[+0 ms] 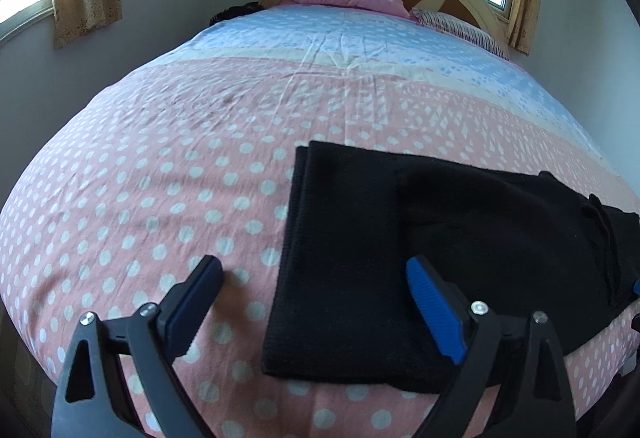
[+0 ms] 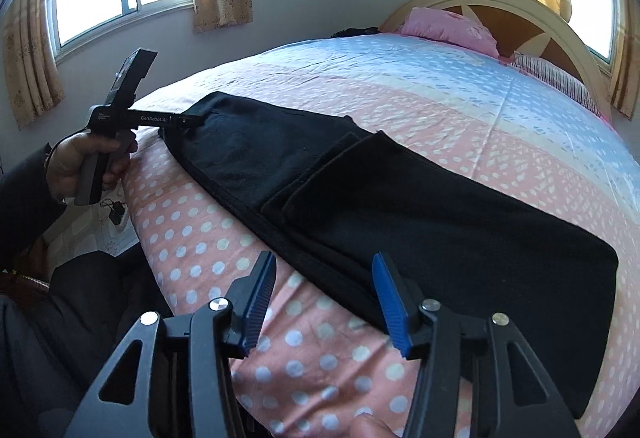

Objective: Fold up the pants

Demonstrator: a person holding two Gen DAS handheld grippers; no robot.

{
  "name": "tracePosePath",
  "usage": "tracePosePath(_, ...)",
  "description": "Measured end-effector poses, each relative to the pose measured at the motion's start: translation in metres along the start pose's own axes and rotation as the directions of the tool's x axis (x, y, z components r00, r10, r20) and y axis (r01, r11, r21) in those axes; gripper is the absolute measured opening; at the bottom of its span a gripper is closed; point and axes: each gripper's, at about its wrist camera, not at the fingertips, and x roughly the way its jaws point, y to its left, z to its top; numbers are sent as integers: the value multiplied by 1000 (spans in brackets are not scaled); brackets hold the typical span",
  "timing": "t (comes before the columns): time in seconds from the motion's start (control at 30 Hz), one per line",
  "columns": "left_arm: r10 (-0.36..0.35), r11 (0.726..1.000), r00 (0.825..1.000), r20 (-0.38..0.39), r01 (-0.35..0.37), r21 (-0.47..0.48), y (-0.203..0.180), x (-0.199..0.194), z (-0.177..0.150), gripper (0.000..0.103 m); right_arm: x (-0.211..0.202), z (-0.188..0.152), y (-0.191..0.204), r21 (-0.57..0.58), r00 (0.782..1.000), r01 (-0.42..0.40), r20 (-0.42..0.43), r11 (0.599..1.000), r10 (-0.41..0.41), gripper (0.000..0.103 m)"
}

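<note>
Black pants [image 2: 360,193] lie along the near edge of the bed [image 1: 160,165], on the pink polka-dot sheet, and one fold looks to be already in: the leg ends sit doubled back over the middle of the garment, their hems a stepped double edge in the right wrist view. So the first fold appears made, with a second to come.

Left gripper [image 1: 316,302] hovers over one end of the pants, jaws spread wide, one finger above the cloth and the other above bare sheet, nothing pinched. Seen from the right wrist view, that tool is carried in the person's left hand [image 2: 86,161] at the far end of the garment.

Right gripper [image 2: 324,302] hangs at the other end, just off the bed's edge, jaws about half open and empty, the black hem just ahead of its fingertips.

Both tools are free of the cloth. The next move, as a judgement, calls for each one to drop onto a corner, bite through all layers, then carry one end over the other without dragging the lower layer askew.
</note>
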Motion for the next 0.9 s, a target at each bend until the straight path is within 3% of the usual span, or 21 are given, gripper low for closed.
tracePosePath(0.07,-24,1000,1000,-6,24,12,-2,-1,0,86,-8,-7,-12,56,1000,-3,19,998,2,52)
tracePosePath(0.13,-81,996,996,-23,81,32,-6,-3,2,61,-13,-13,-19,99,999,0,41,995,-4,52)
tracePosePath(0.23,-66,997,997,-36,68,42,-9,-3,4,63,-15,-17,-24,141,998,-22,57,990,14,52)
tracePosePath(0.33,-53,999,998,-25,53,9,-4,0,4,74,-15,-16,-22,130,998,-15,55,991,8,52)
tracePosePath(0.47,-62,998,998,-25,62,21,-6,2,2,77,-18,-16,-19,121,998,-11,69,993,3,52)
tracePosePath(0.53,-101,995,994,-30,101,13,-5,1,5,53,-19,-17,-20,124,997,-9,72,992,0,52)
tracePosePath(0.63,-172,985,984,-45,171,-17,-1,-6,6,31,-23,-16,-23,137,996,-2,87,991,-10,52)
tracePosePath(0.73,-193,980,981,-33,191,-60,0,-15,10,28,-28,-15,-29,152,994,11,104,988,-27,52)
tracePosePath(0.9,-234,969,970,68,238,-62,-17,-58,30,28,-39,-13,-43,190,990,41,127,981,-66,52)
